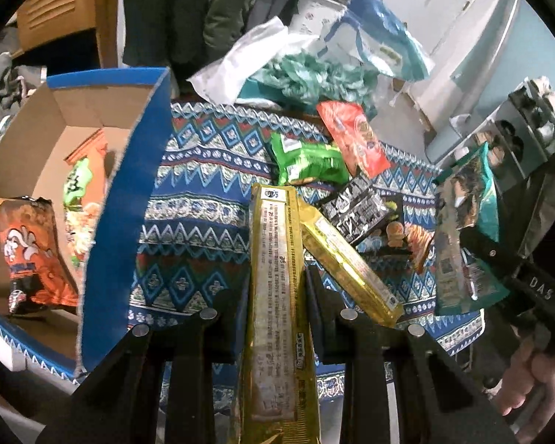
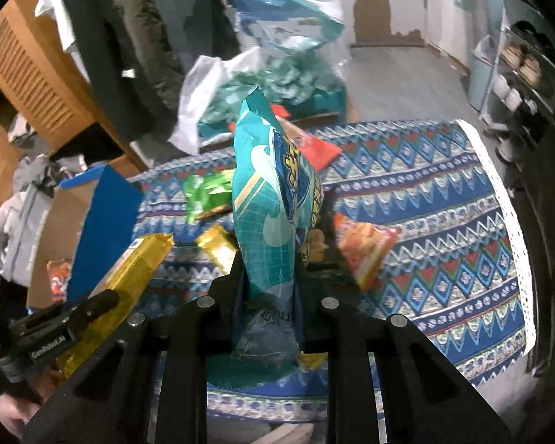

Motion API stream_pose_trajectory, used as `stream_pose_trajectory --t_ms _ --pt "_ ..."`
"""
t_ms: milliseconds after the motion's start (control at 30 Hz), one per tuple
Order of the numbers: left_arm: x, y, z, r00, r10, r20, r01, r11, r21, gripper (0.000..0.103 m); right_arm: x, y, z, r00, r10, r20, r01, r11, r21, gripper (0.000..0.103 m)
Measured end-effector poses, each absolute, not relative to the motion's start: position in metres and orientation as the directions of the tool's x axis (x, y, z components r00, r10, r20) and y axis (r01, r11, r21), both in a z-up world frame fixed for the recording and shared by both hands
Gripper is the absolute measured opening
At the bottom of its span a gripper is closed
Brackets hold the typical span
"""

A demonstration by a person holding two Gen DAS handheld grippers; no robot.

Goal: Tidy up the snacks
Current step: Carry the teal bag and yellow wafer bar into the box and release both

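Two packets are in your grip at once. Your left gripper (image 1: 273, 296) is clenched on a long, flat gold foil biscuit packet (image 1: 273, 277), pinched partway along its length, so its far end sticks out ahead of the jaws and its near end runs back under the camera. Its long axis follows the line of the fingers, pointing away and downward toward the patterned blue tablecloth (image 1: 203, 192). Your right gripper (image 2: 268, 288) is clamped on the lower end of a puffy teal snack bag (image 2: 266, 199), which stands up out of the jaws with its long axis roughly upright and its crimped top furthest from you.

The open cardboard box with blue outer walls (image 1: 129, 199) is your landmark. The gold packet hangs just right of that box's near wall; the teal bag is further right again, well apart from it. Inside the box already lie an orange crisp bag (image 1: 33, 251) and a second orange-and-green bag.

The step in hand looks like carrying both to the box. Take the gold packet first: swing it left over the wall, then tip it so its length runs along the box's long side, or the free end may catch the rim. Keep the teal bag high, clear of the loose snacks right of the box.
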State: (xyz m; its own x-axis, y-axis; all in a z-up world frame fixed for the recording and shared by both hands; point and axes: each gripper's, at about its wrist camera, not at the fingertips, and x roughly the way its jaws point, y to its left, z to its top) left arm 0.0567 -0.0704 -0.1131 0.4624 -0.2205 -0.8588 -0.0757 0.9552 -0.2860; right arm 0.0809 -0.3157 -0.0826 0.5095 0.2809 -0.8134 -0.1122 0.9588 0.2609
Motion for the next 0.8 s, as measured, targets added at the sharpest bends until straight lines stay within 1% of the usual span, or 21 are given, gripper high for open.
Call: stream_pose_trajectory --t_ms 467,800 --pt "0.042 -0.011 -0.074 0.556 -0.173 -0.813 -0.155 0.94 -0.305 0.028 0.075 -0.247 -0.057 0.492 0.382 -0.783 -0.25 0.923 0.294 0.02" --pt "0.029 0.036 -0.058 0.618 -0.133 -0.775 -0.201 0.926 -0.319 0.028 0.075 -0.171 -0.041 0.456 0.451 -0.767 -0.372 0.88 0.297 0.02"
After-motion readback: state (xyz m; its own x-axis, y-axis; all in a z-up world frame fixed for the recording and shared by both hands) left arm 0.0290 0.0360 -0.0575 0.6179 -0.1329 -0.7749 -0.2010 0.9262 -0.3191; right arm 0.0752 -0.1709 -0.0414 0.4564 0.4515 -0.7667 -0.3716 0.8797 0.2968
